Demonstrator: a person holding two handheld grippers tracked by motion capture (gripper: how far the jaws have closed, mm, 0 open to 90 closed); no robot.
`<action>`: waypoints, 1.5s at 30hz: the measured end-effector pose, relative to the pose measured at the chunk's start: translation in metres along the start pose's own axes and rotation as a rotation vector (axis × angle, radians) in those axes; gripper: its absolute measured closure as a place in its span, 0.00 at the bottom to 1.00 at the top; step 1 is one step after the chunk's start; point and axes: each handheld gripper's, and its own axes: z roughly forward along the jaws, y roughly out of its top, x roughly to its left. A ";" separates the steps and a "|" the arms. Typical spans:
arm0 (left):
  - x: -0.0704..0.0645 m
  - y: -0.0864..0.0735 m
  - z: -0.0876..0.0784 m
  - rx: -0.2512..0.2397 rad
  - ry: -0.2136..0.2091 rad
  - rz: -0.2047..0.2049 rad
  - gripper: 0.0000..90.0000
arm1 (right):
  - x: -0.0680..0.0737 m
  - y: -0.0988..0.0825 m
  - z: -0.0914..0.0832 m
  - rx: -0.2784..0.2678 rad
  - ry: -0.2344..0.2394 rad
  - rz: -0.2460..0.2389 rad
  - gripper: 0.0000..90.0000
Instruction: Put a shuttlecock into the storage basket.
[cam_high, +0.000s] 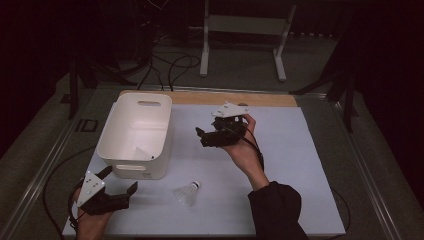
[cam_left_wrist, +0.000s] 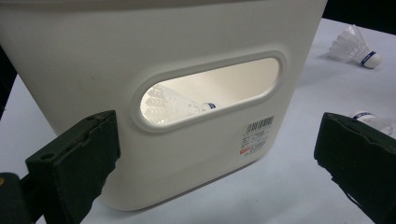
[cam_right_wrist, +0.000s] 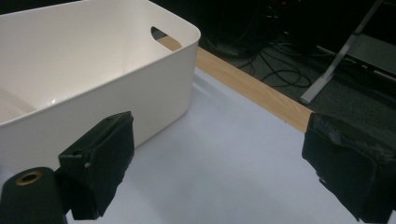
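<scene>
Centrally, lower frame: a shuttlecock (cam_high: 188, 192) lies on the white table (cam_high: 300, 165), right of the bin (cam_high: 136, 132), which already holds one. Both grippers, left (cam_high: 120, 181) and right (cam_high: 200, 136), gape wide and empty. Best grasped gently at the cork, sparing feathers. Dark room, cabled floor beyond.

a pale sheet (cam_high: 300, 165) is covering the table, with a wooden strip (cam_high: 260, 98) showing along its far edge. beyond it, a white metal frame (cam_high: 245, 25) and black cables (cam_high: 170, 62) are lying on the grey floor.
</scene>
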 end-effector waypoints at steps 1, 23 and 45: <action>0.000 0.000 0.000 0.000 0.000 0.000 0.01 | -0.001 -0.001 -0.001 0.001 0.000 -0.001 0.10; 0.000 0.000 0.000 -0.001 0.000 -0.001 0.01 | -0.015 -0.010 -0.004 0.021 -0.032 0.016 0.10; 0.000 0.000 0.000 -0.001 0.001 -0.001 0.01 | -0.037 -0.025 -0.012 0.046 -0.084 0.046 0.10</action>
